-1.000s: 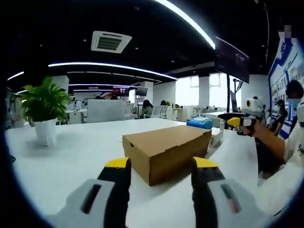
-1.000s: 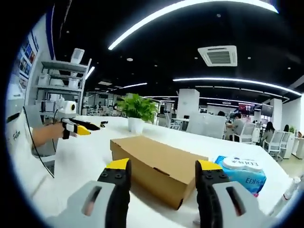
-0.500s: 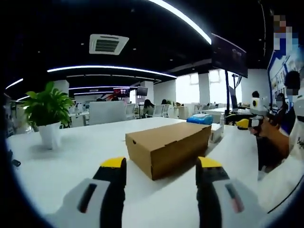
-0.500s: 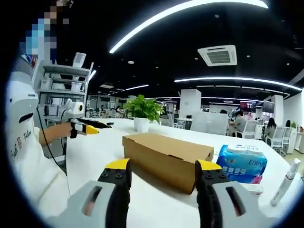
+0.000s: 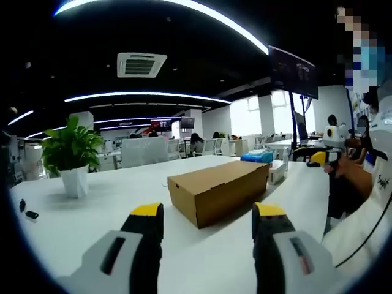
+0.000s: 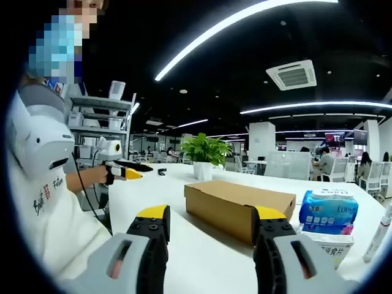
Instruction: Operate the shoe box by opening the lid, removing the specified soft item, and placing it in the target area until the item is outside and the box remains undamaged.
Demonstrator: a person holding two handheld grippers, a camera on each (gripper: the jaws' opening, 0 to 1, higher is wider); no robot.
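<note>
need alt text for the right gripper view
A closed cardboard shoe box sits on a white table, beyond the right gripper with its jaws open and empty. A blue tissue pack lies to its right, a potted plant behind.

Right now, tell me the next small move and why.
Probably bring both grippers in toward the cardboard box. Its lid lies flat and shut, and the left gripper and right gripper hang open above the white table, short of the box and touching nothing.
</note>
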